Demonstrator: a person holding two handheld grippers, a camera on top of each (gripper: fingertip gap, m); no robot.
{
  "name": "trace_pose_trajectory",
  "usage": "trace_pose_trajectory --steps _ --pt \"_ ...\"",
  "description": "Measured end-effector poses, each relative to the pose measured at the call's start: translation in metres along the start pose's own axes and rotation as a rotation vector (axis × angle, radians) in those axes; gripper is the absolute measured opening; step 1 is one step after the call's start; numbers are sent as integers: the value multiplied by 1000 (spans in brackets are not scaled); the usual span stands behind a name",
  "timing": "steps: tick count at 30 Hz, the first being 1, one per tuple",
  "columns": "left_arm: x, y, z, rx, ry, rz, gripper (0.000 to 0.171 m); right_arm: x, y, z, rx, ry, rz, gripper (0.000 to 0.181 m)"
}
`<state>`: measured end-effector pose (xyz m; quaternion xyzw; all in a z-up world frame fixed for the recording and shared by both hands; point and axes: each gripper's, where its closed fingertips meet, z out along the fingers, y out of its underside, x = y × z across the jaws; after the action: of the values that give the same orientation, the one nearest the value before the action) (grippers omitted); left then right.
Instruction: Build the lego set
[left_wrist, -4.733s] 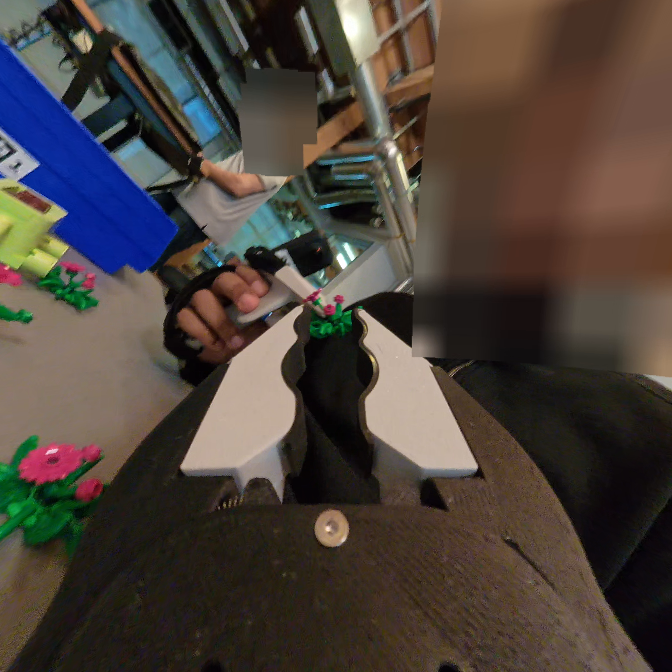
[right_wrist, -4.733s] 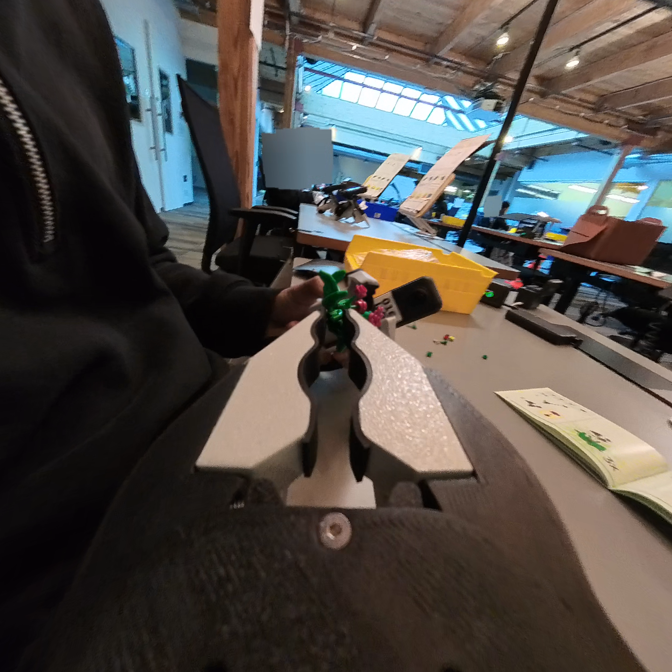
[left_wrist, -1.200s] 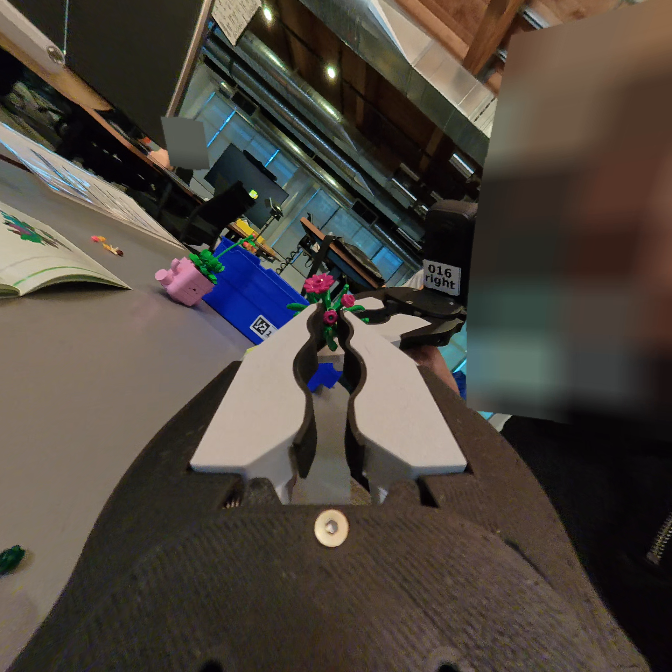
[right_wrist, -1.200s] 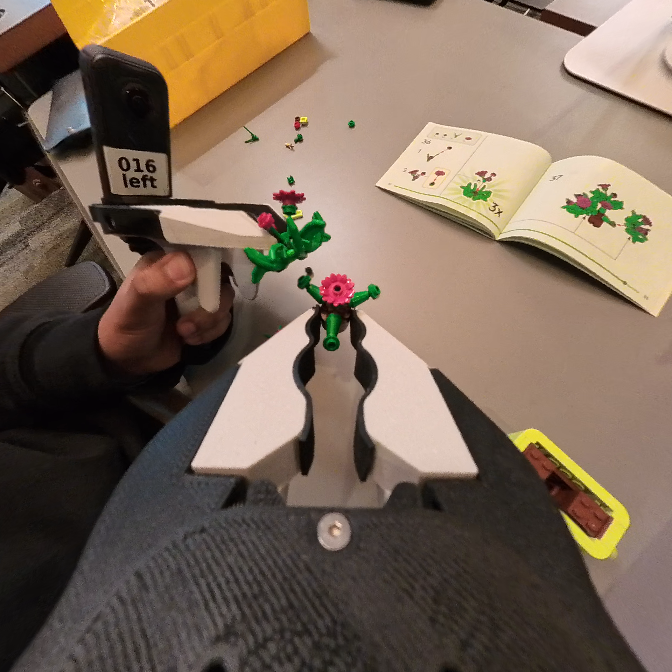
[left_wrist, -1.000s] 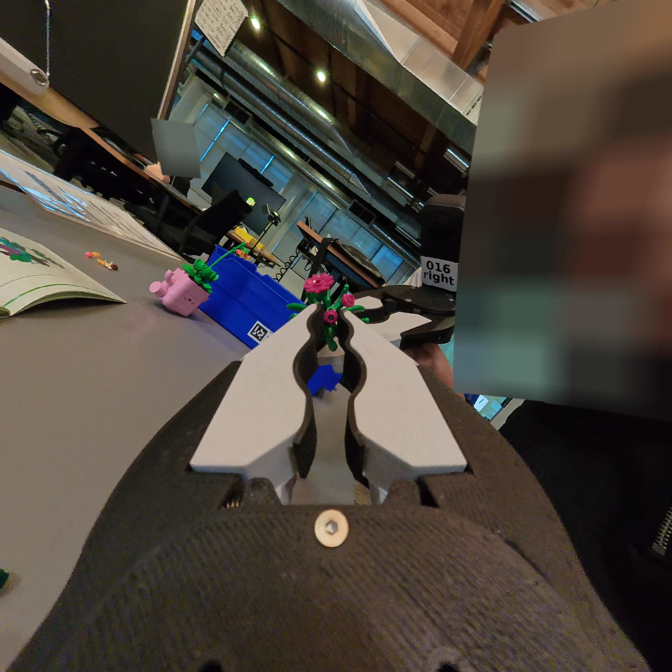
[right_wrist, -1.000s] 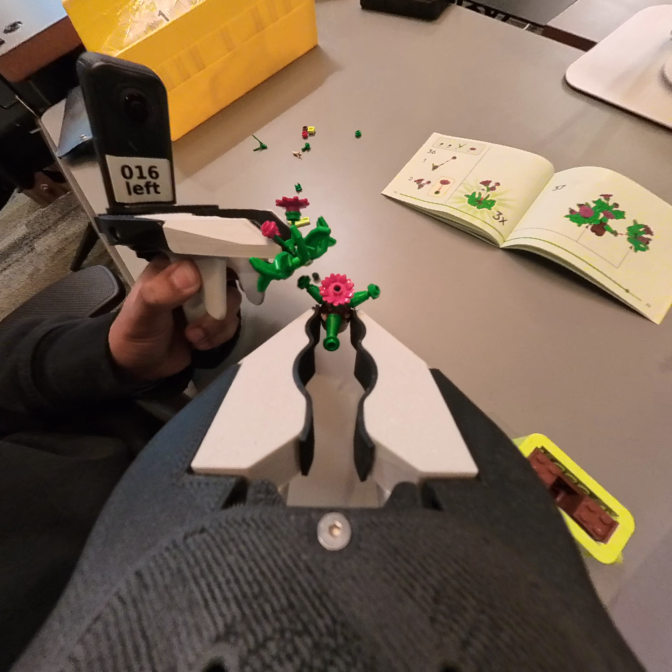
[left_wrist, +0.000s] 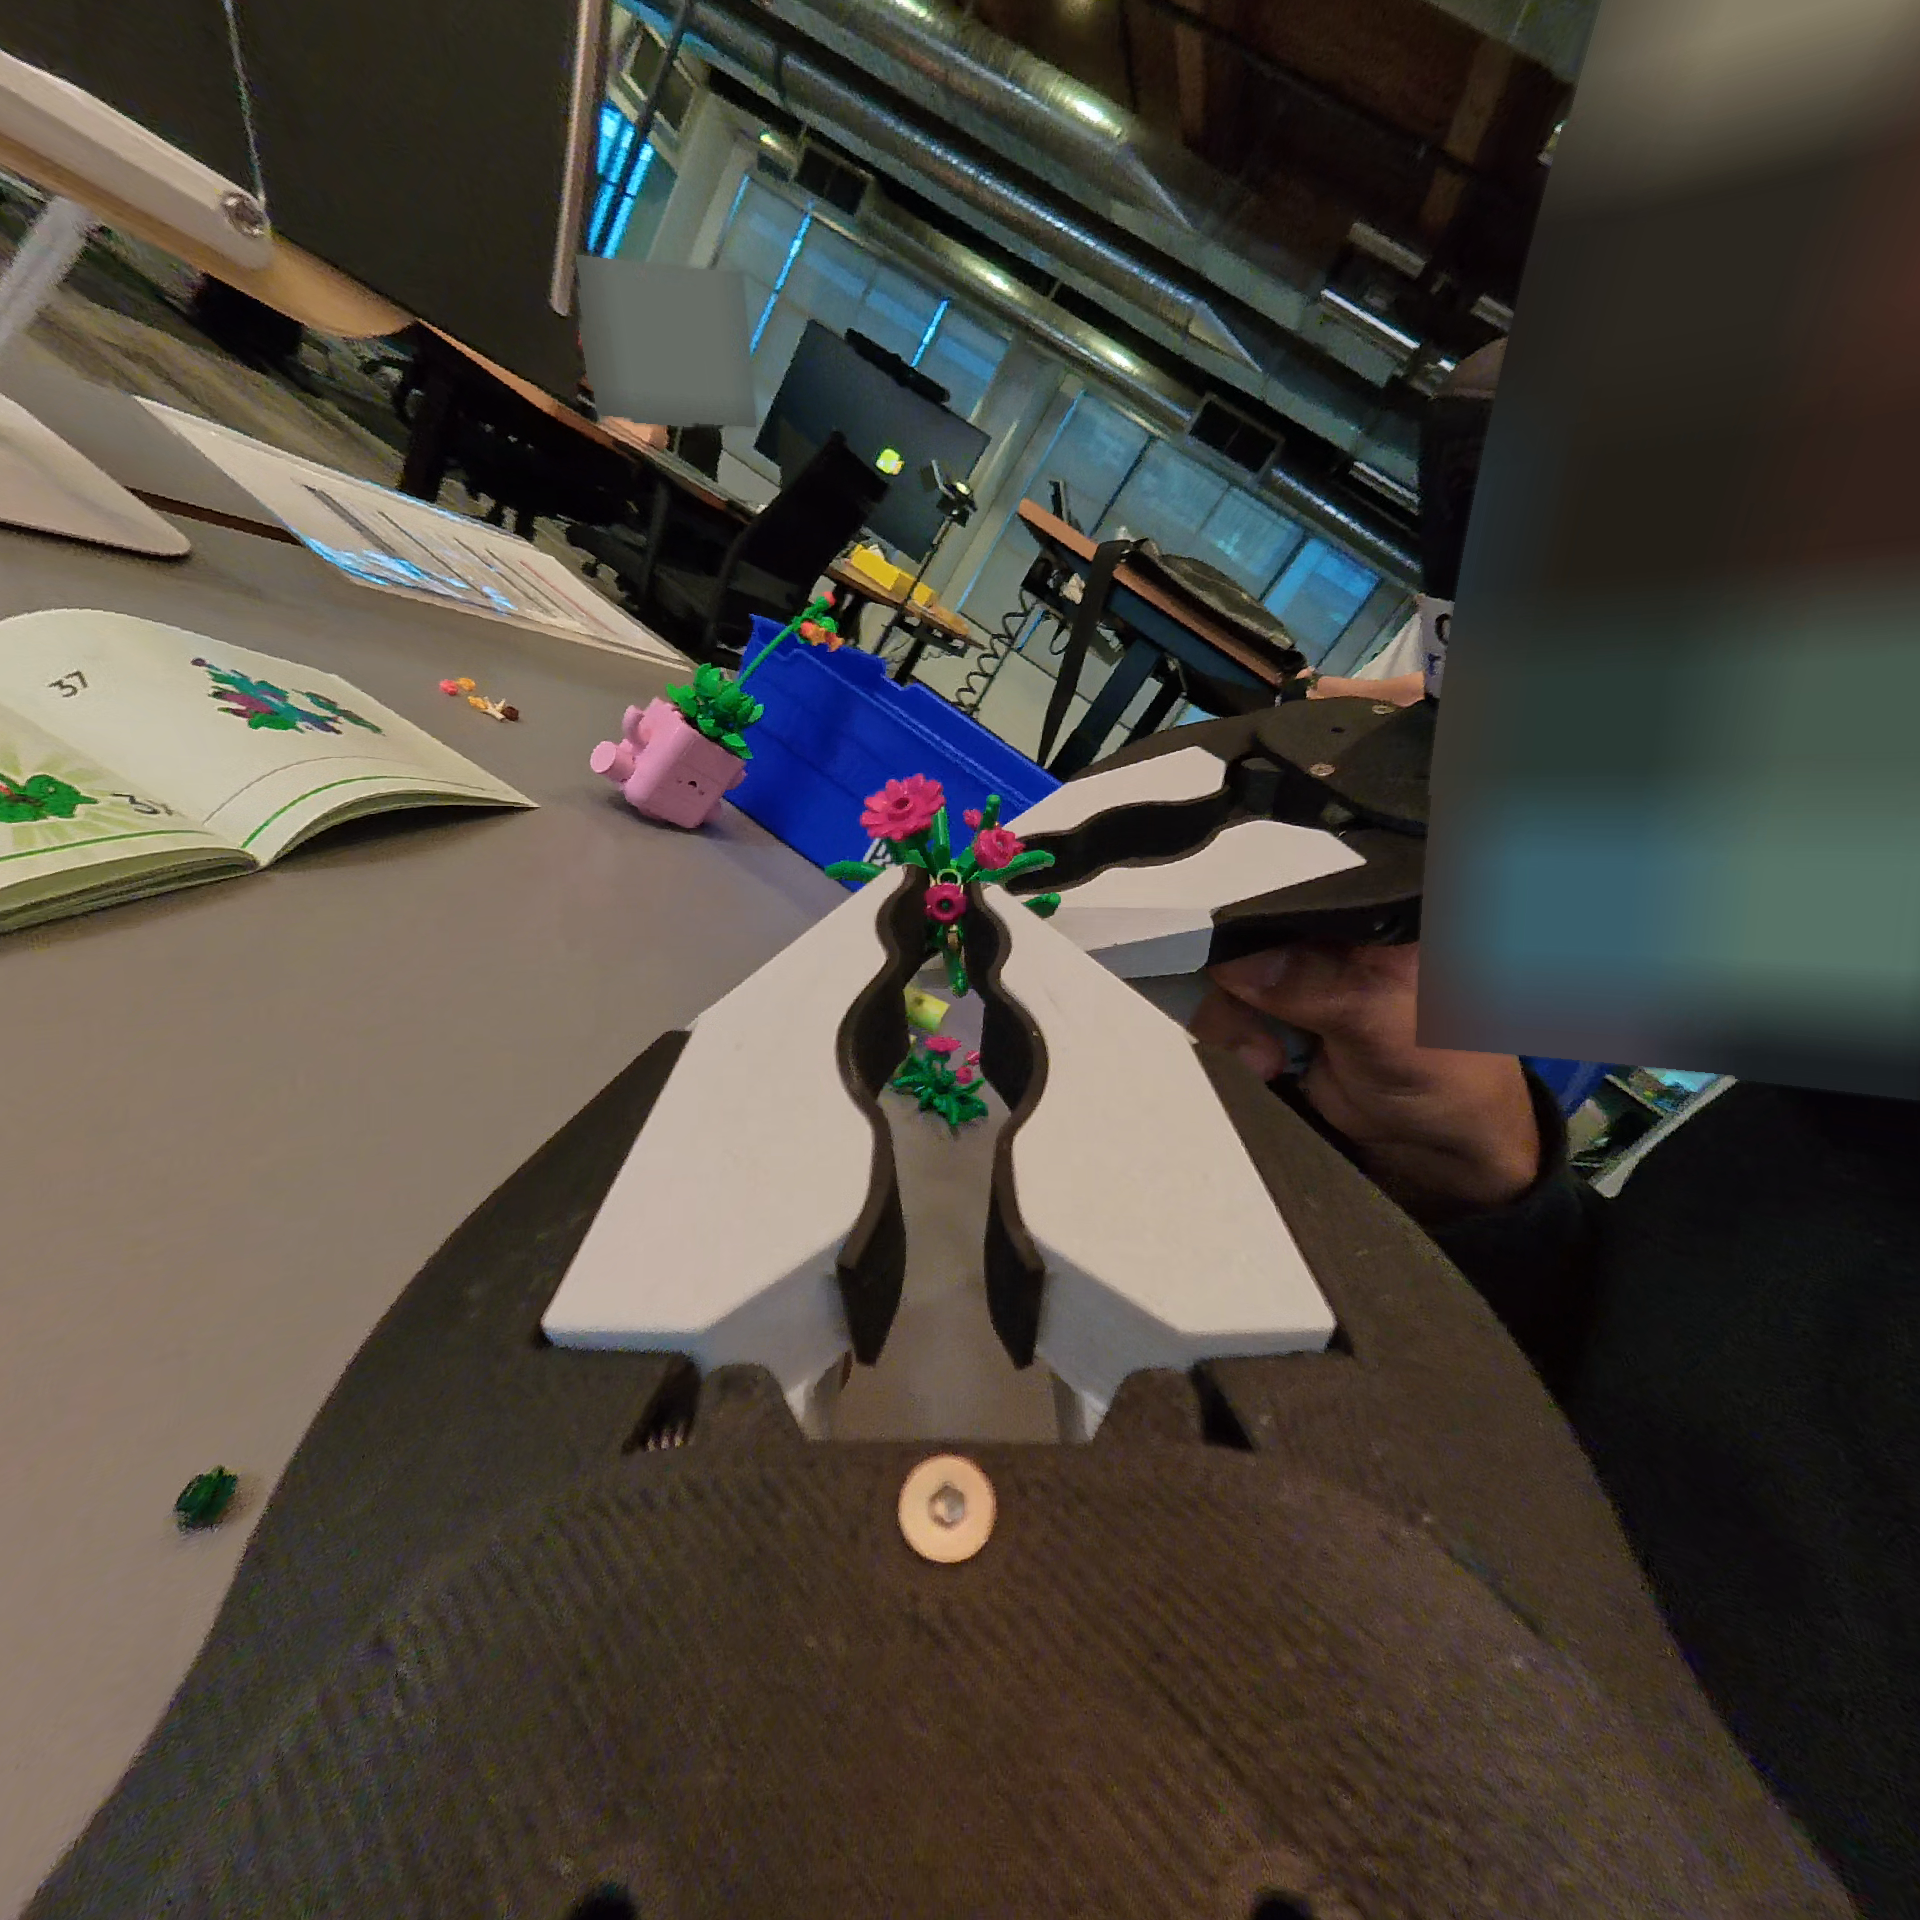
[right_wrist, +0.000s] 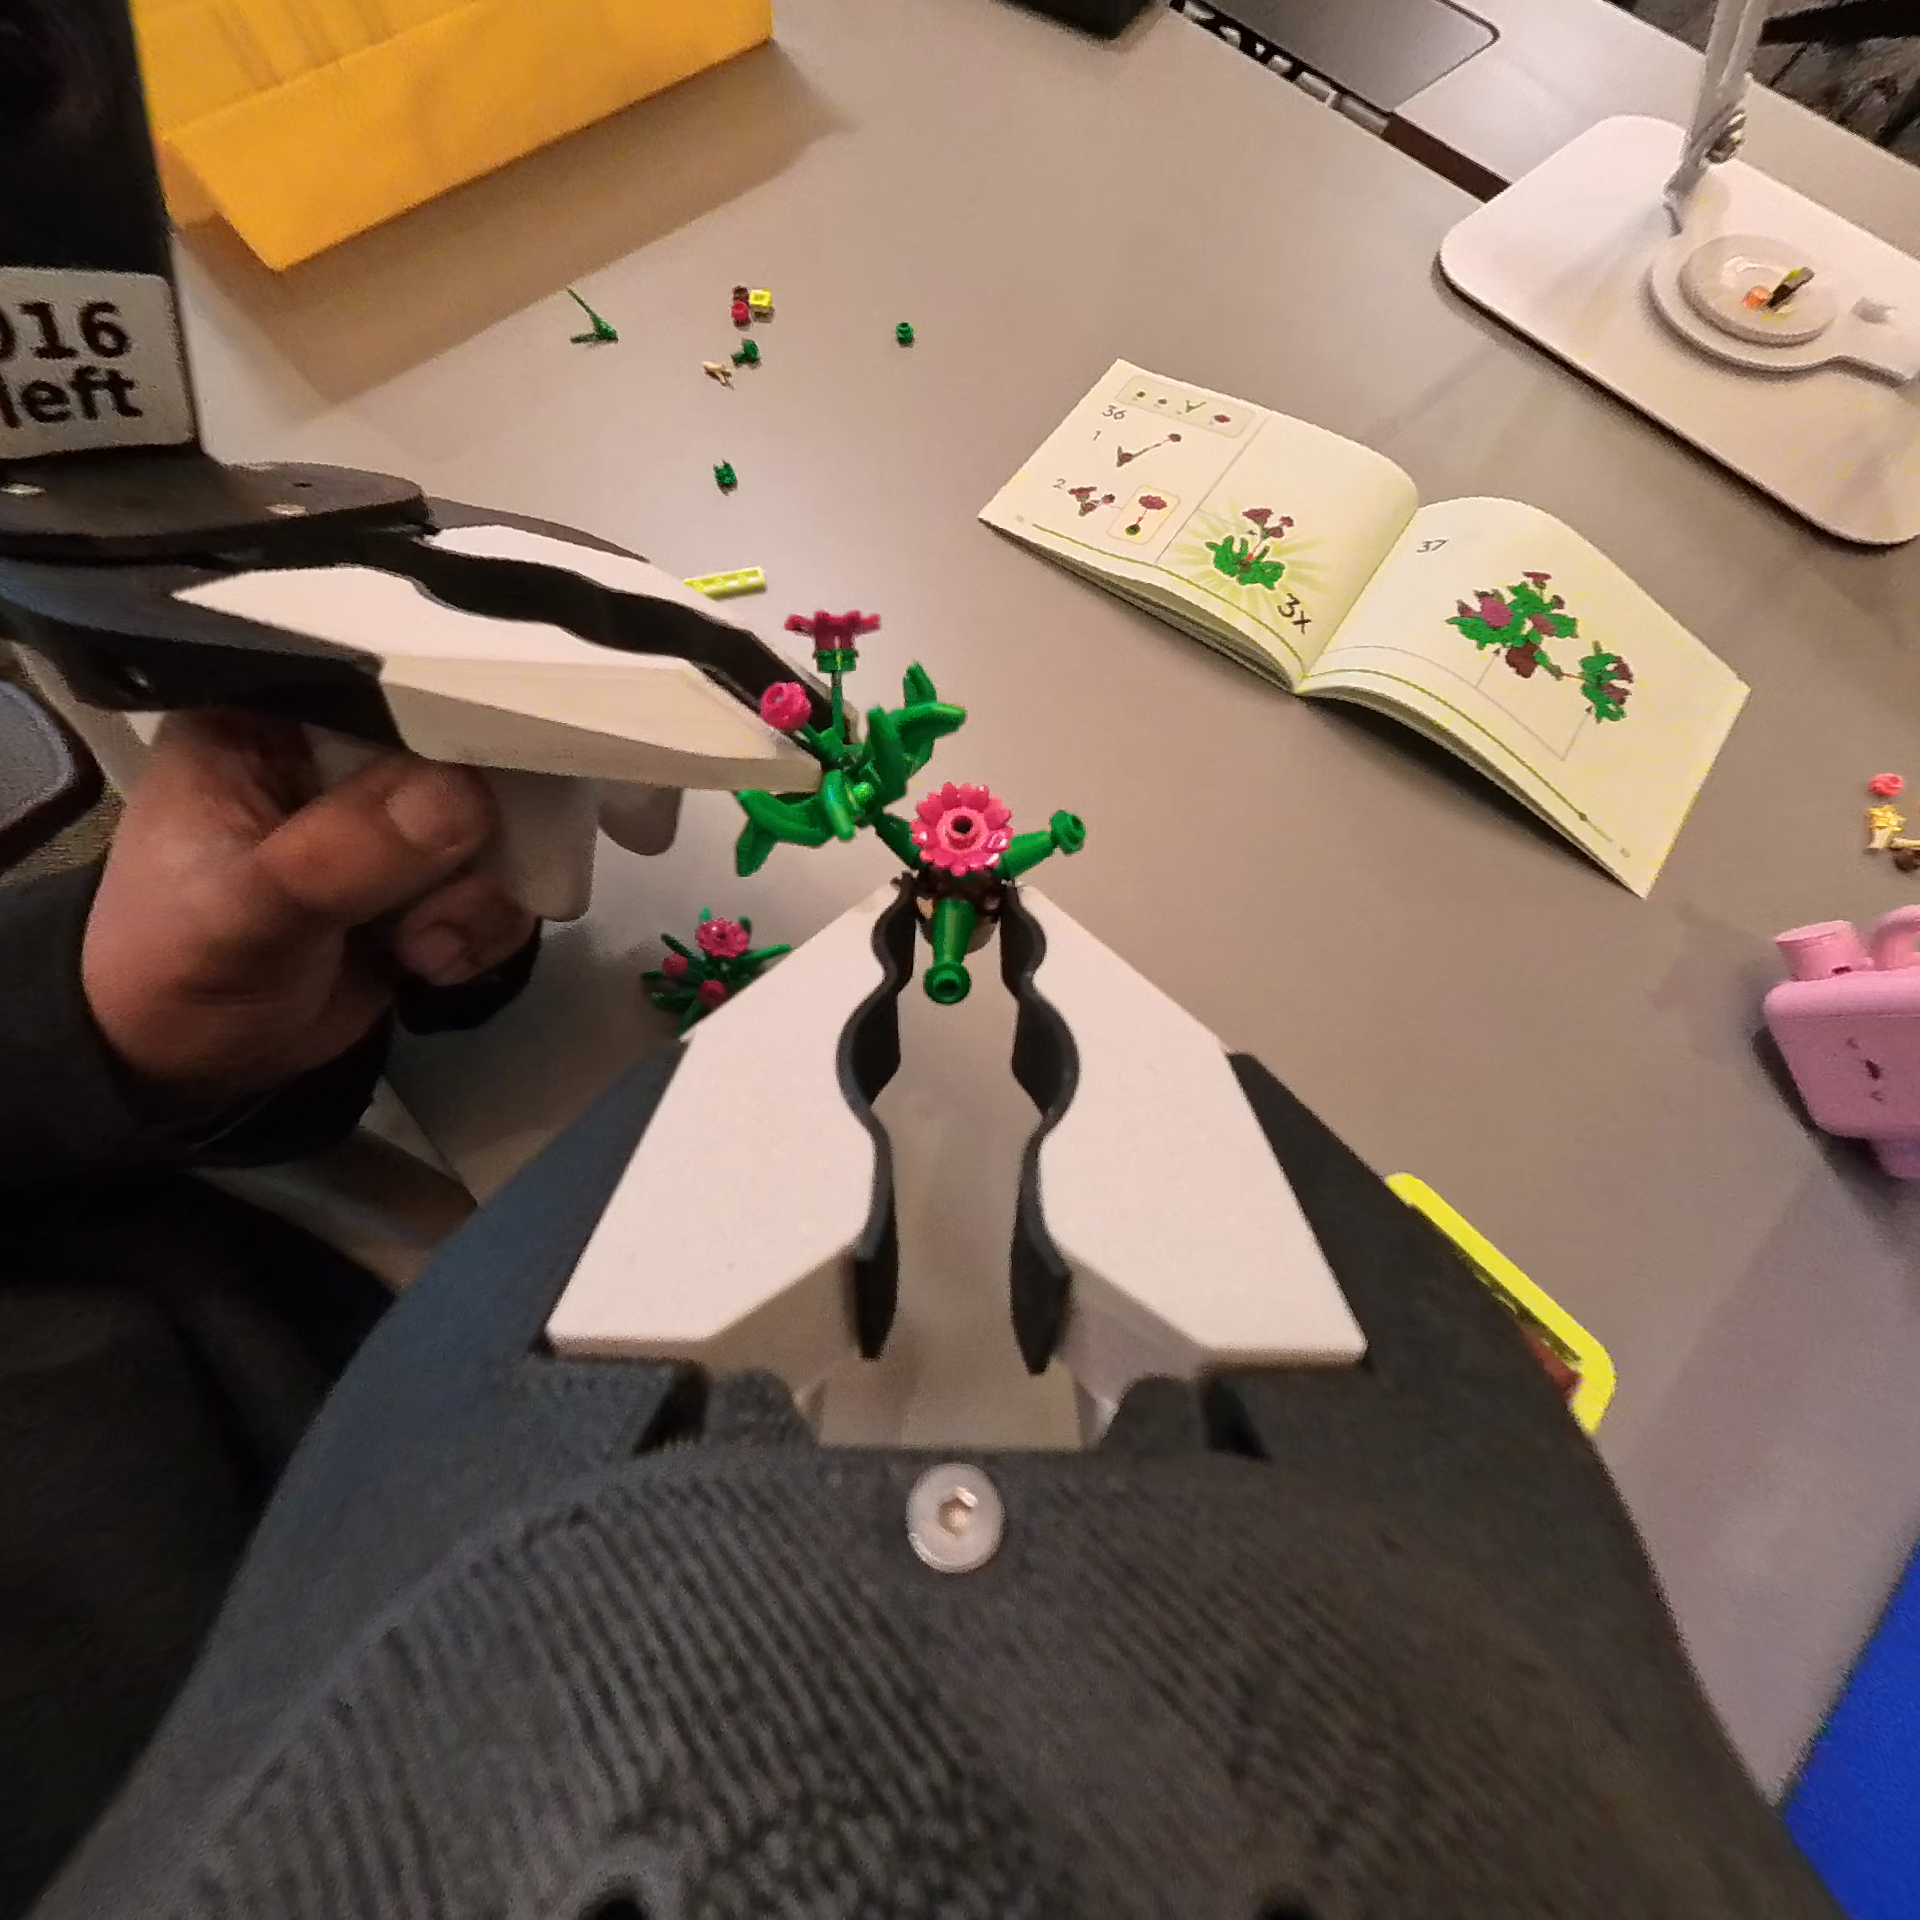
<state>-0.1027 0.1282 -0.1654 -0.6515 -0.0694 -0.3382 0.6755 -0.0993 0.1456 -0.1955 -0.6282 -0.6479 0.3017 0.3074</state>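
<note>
Evenly lit from overhead, moderately bright, with soft diffuse shadows on the grey table (right_wrist: 1299, 987): a broad one beneath the yellow bin (right_wrist: 447, 114) at far left, a thin one under the open booklet (right_wrist: 1371, 613). Strong wide-angle bending toward every edge, with ceiling ducts (left_wrist: 1039, 156) curving in the left wrist view. Dim and dark up there, broken by small glaring ceiling lamps and pale blue window light far behind. Slight motion smear near the frame borders, most on the pink pot (right_wrist: 1860, 1029) at right. Large mosaic patch covering the right side of the left wrist view. Sharp centre, crisp on the flower pieces (right_wrist: 961, 831).
</note>
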Motion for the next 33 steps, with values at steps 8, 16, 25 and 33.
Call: trace_pose_trajectory --steps 8,16,25,33 --pt "-4 5 2 -23 -81 93 4 2 5 5 -5 -2 30 14" --pt "-5 9 3 -43 -95 96 5 3 8 6 12 -10 41 14" --pt "-7 14 6 -80 -126 122 5 6 12 7 7 -13 57 14" --pt "-8 15 6 -74 -108 79 5 6 12 7 19 -30 56 14"
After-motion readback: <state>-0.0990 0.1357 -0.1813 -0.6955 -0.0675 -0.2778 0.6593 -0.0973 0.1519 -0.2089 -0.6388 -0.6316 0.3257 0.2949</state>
